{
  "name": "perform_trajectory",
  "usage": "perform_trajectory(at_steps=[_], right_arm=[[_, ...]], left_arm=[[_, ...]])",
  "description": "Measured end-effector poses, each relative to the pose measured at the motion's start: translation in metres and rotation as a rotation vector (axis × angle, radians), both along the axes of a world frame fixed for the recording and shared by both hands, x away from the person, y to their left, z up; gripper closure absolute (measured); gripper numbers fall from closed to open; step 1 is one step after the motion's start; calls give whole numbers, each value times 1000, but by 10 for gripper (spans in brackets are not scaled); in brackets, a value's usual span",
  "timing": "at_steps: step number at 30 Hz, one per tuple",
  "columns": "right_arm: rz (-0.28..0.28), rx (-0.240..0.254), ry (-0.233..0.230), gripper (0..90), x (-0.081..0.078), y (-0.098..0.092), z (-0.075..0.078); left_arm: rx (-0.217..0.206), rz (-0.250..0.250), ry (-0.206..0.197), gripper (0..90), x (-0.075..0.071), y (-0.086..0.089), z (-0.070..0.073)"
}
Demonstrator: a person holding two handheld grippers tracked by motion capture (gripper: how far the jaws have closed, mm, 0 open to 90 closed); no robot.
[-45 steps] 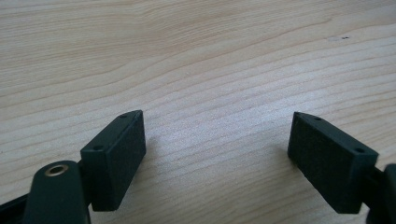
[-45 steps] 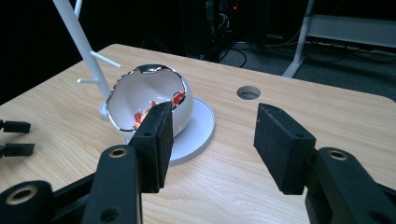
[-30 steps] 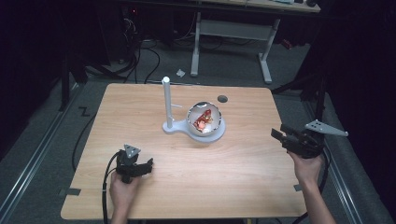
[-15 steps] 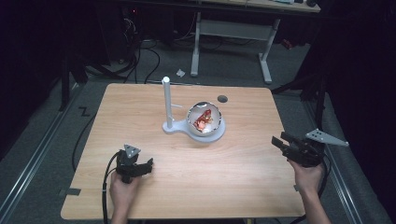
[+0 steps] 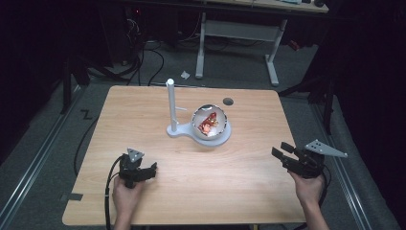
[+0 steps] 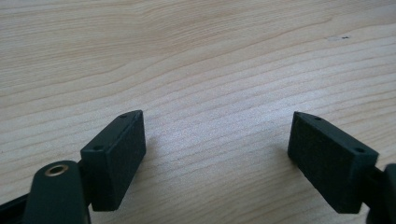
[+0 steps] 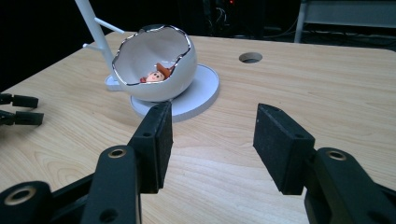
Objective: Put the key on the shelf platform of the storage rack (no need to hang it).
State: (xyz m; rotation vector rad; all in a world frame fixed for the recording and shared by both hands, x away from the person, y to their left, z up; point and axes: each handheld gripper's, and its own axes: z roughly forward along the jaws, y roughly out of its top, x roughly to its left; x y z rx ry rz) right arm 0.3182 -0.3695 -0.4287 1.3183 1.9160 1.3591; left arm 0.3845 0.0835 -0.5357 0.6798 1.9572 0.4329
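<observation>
Both tools idle, jaws apart and empty: left gripper (image 5: 143, 171) low over the table (image 5: 249, 191) near the front edge, right gripper (image 5: 283, 153) at the right edge, aimed toward the eggshell bowl (image 7: 156, 63). That bowl sits mid-table on its white stand (image 5: 172, 129), holding a small figure (image 7: 156, 74).

a light wooden table (image 5: 143, 120) spans the middle of the high view, with a small round hole (image 5: 228, 101) near its far edge, right of centre. beyond it, at the top of the frame, stands a white desk frame (image 5: 239, 31) on two legs. black cables (image 5: 143, 57) trail over the grey floor at upper left, near a scrap of white paper (image 5: 185, 74). a metal rail (image 5: 28, 177) runs along the lower left.
</observation>
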Motion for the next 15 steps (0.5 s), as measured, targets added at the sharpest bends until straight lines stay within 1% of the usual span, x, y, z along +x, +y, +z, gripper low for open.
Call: perform_trajectory(at_steps=[2, 5, 9, 10, 15], right_arm=[[3, 8, 3, 475, 0, 2, -3], [7, 7, 6, 474, 1, 6, -6], [11, -6, 4, 474, 3, 11, -8], [15, -18, 8, 474, 4, 15, -11], [29, -34, 24, 474, 6, 24, -20]], left_arm=[[-1, 0, 0, 196, 0, 0, 0], [0, -1, 0, 196, 0, 0, 0], [0, -1, 0, 195, 0, 0, 0], [1, -2, 0, 196, 0, 0, 0], [-1, 0, 0, 195, 0, 0, 0]])
